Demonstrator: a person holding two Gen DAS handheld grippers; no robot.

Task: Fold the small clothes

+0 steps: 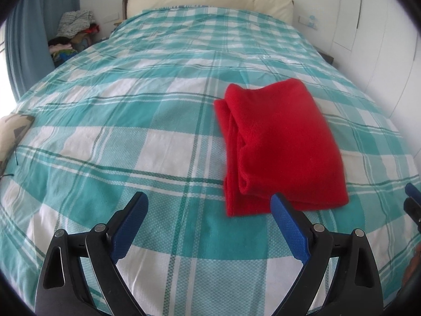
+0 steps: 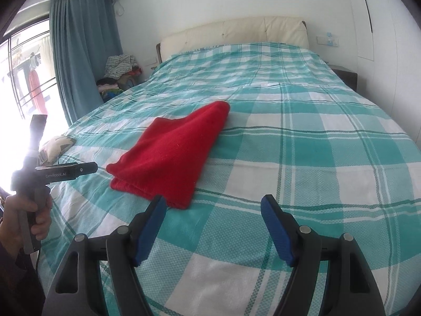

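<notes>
One folded red garment (image 1: pixel 281 144) lies on the checked bedspread (image 1: pixel 147 137); both grippers' fingers (image 1: pixel 131 226) spread wide, holding nothing.

teal-checked bed (image 2: pixel 302 144), cream headboard (image 2: pixel 236 33), blue curtain (image 2: pixel 79 52), bright window (image 2: pixel 23 79)

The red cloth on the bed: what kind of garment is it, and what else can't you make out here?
- Red cloth: folded on the bed cover, so its type stays hidden in both views.
- Pile of clothes by the curtain: too small and far to sort.
- Left gripper: in the right wrist view, window glare washes it out; its fingers are hidden.
- Right gripper: in the left wrist view, cut off by the edge.
</notes>
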